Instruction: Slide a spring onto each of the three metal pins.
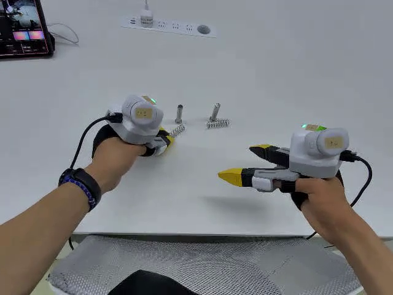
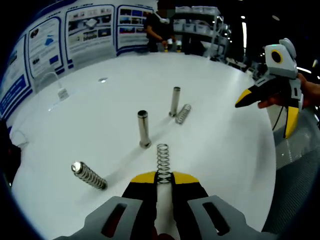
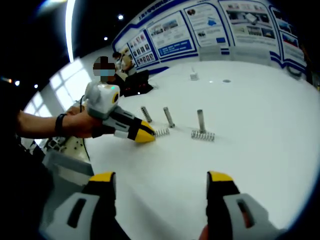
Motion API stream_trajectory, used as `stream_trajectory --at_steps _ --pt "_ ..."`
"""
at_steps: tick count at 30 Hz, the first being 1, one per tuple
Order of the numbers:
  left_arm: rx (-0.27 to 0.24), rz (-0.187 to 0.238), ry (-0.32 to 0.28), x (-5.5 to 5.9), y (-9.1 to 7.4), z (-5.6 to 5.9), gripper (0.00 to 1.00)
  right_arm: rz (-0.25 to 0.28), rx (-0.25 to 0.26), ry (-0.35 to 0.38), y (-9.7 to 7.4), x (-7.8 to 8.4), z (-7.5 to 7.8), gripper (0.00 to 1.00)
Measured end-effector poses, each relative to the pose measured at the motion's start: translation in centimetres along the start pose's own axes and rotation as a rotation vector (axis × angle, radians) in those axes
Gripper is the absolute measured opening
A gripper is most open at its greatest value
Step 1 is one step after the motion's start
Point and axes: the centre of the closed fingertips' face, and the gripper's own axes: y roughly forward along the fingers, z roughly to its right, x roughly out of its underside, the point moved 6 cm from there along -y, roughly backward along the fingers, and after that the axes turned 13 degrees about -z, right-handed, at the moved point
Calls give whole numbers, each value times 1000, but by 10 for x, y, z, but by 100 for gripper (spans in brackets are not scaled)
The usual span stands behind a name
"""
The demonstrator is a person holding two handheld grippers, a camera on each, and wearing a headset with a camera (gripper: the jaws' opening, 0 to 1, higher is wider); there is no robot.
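My left gripper (image 1: pixel 164 140) (image 2: pixel 162 176) is shut on one end of a small spring (image 1: pixel 177 129) (image 2: pixel 162 159) that points toward a bare upright metal pin (image 1: pixel 179 114) (image 2: pixel 143 129). A second bare pin (image 1: pixel 215 112) (image 2: pixel 175 101) stands to its right, with a loose spring (image 1: pixel 218 123) (image 2: pixel 183 113) lying at its foot. A third pin (image 2: pixel 88 174) (image 3: pixel 146 114) carries a spring around it. My right gripper (image 1: pixel 244 162) (image 3: pixel 161 177) hovers open and empty to the right, nearer the table's front edge. In the right gripper view the left gripper (image 3: pixel 145 135) holds its spring (image 3: pixel 161 132).
On the white table (image 1: pixel 258 67), a power strip (image 1: pixel 169 26) lies at the far edge and a dark screen (image 1: pixel 21 27) at the far left corner. A mesh chair seat (image 1: pixel 202 264) is below the front edge. Posters (image 2: pixel 90 27) line the wall.
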Motion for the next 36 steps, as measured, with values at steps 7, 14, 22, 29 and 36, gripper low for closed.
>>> stream_trajectory --at_steps 7,14,22,29,36 --pt "0 10 -12 8 -9 4 10 2 -19 0 3 -1 -5 75" --pt "-3 41 -4 8 -26 10 10 20 -47 14 5 -6 -8 74" --pt "-1 76 23 3 -44 16 10 38 -79 26 6 -13 -14 71" --pt "-6 96 36 2 -59 16 10 49 -107 29 10 -18 -18 68" --pt "-7 105 62 4 -70 18 10 78 -141 43 11 -27 -23 64"
